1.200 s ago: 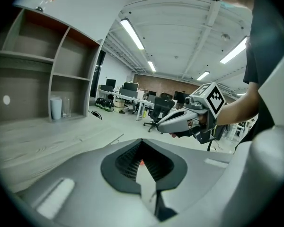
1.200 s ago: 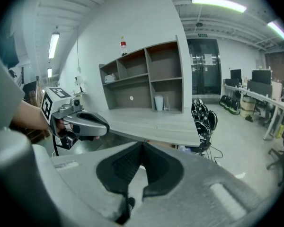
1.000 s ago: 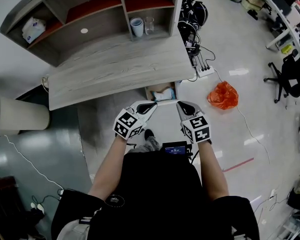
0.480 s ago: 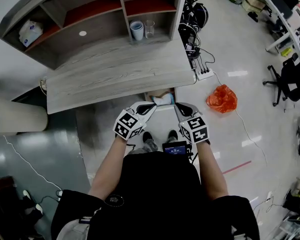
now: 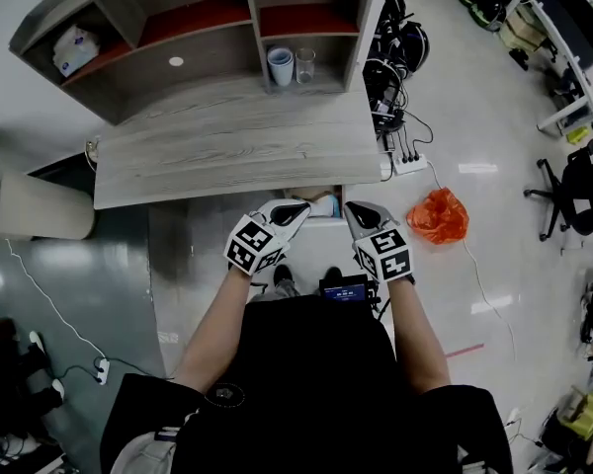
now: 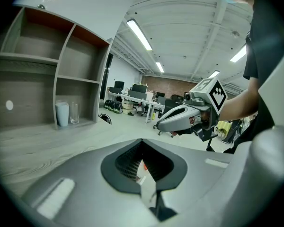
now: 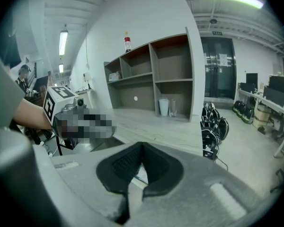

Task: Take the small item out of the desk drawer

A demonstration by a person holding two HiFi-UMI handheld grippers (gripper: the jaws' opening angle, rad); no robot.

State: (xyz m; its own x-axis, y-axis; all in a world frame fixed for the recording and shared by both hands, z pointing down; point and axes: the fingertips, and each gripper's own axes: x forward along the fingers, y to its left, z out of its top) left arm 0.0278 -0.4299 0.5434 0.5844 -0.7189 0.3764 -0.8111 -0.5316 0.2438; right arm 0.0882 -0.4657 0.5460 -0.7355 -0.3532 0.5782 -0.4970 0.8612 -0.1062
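Note:
The grey wooden desk [image 5: 227, 151] has a drawer [image 5: 322, 219] under its right end, pulled out a short way. A pale blue and white small item [image 5: 322, 203] shows inside it. My left gripper [image 5: 298, 208] and right gripper [image 5: 352, 208] hover at the drawer's front, one at each side of the item. Both are shut, with nothing seen between the pads. In the left gripper view the shut left gripper [image 6: 142, 143] faces the right gripper [image 6: 180, 119]. In the right gripper view the right gripper [image 7: 141, 148] points over the desktop [image 7: 146, 124].
A hutch [image 5: 217, 28] stands on the desk's back, holding a white cup [image 5: 281, 65], a clear glass [image 5: 305, 65] and a white packet [image 5: 76, 47]. An orange bag [image 5: 437, 215] and a power strip [image 5: 405, 156] lie on the floor right of the desk. Office chairs stand far right.
Both grippers have moved a little toward the desk, staying side by side and shut. Less of the drawer's inside and of the item shows now.

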